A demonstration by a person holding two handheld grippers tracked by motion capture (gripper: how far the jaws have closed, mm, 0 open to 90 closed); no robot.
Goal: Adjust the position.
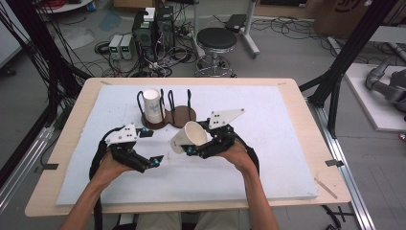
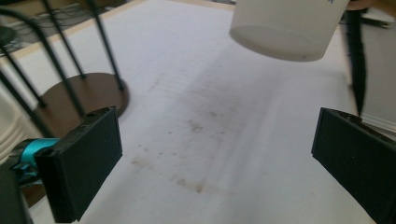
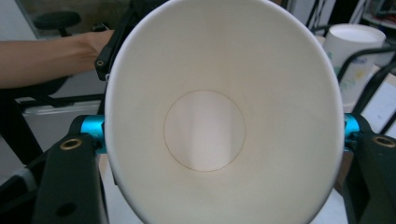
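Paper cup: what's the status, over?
Right gripper shut on paper cup, held tilted above the mat. Left gripper open, empty. Cup rack ahead, nothing between.

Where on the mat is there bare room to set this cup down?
The white mat lies bare right of the right gripper to its right edge, and along the front edge. It is crowded at centre back: the wire rack with a cup, and the left gripper beside the held cup.

Wire rack (image 1: 165, 111) just beyond grippers
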